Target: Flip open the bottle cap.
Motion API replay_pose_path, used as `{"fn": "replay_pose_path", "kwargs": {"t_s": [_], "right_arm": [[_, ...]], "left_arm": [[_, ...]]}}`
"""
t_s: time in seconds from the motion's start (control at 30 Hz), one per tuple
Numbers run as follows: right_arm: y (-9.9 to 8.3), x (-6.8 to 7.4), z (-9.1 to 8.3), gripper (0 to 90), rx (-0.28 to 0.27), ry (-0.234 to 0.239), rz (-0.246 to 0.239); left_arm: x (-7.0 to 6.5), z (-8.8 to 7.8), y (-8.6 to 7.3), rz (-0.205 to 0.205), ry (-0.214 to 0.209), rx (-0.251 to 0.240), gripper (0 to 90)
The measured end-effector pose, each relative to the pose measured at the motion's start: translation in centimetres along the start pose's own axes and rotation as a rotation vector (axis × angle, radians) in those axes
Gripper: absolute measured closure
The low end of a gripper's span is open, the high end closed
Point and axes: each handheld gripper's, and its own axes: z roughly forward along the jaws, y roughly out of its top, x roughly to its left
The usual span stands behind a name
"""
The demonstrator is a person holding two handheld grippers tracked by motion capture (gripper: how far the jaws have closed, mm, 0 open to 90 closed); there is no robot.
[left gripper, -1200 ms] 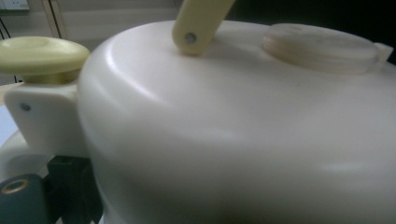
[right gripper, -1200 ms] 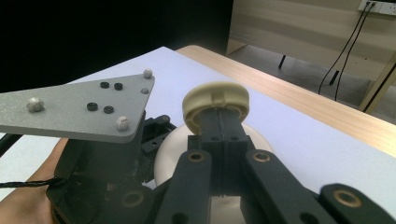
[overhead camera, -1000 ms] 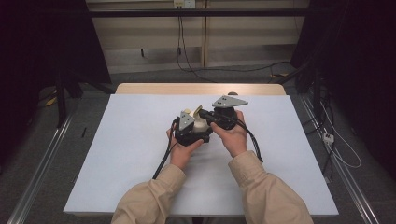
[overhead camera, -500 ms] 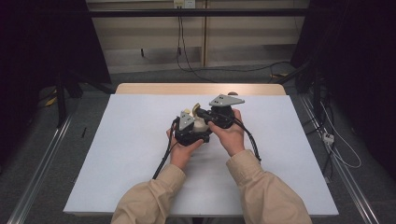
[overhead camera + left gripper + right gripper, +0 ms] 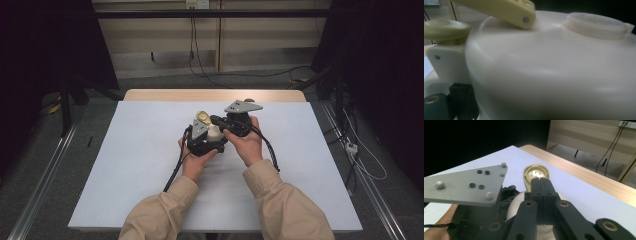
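Two claws sit close together over the middle of my bench (image 5: 150,165), nearer its far edge than its near one, with a cream-white container (image 5: 215,133) held between them. From the high view, the left claw (image 5: 202,140) sits against the container's near-left side, my left hand (image 5: 196,160) wrapped under it; the left gripper view shows the container's rounded cream body (image 5: 554,75), pressed right up to the lens, with a ribbed round cap (image 5: 595,25) on top and a yellowish hinged handle (image 5: 499,10) crossing above. I cannot tell how that claw's jaws stand, since they are hidden behind the container. The right claw (image 5: 540,185) has its two black jaws pressed together with no gap that I can see; their tips meet at a yellowish oval tab (image 5: 535,173) that rises from the container's far side, though I cannot tell whether anything is pinched between them. The grey three-cornered plate (image 5: 466,185) of the left claw lies just beside it.

Open room is generous: bare white sheet runs out to the left edge, the right edge and the near edge, well apart from both hands. Toward the far edge there is less of it, then a strip of pale wood (image 5: 215,95) showing beyond the sheet.

Around the bench, grey floor (image 5: 45,165), metal rails at both sides, dark curtains left and right, and cables (image 5: 360,155) trailing on the floor at the right and along the far wall
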Motion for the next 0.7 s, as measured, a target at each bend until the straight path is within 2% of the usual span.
{"fn": "replay_pose_path", "kwargs": {"t_s": [0.13, 0.57, 0.7], "right_arm": [[-0.1, -0.1, -0.5, 89.1, -0.003, -0.011, -0.012], [-1.3, -0.8, -2.0, 81.5, -0.022, -0.006, 0.034], [-1.4, -0.9, -2.4, 75.7, -0.028, 0.000, 0.040]], "left_arm": [[0.1, 0.0, 0.0, 0.005, 0.000, 0.005, 5.9], [0.1, 0.0, 0.0, 0.007, -0.003, 0.006, 5.6], [0.1, -0.1, 0.0, 0.006, -0.002, 0.007, 5.5]]}}
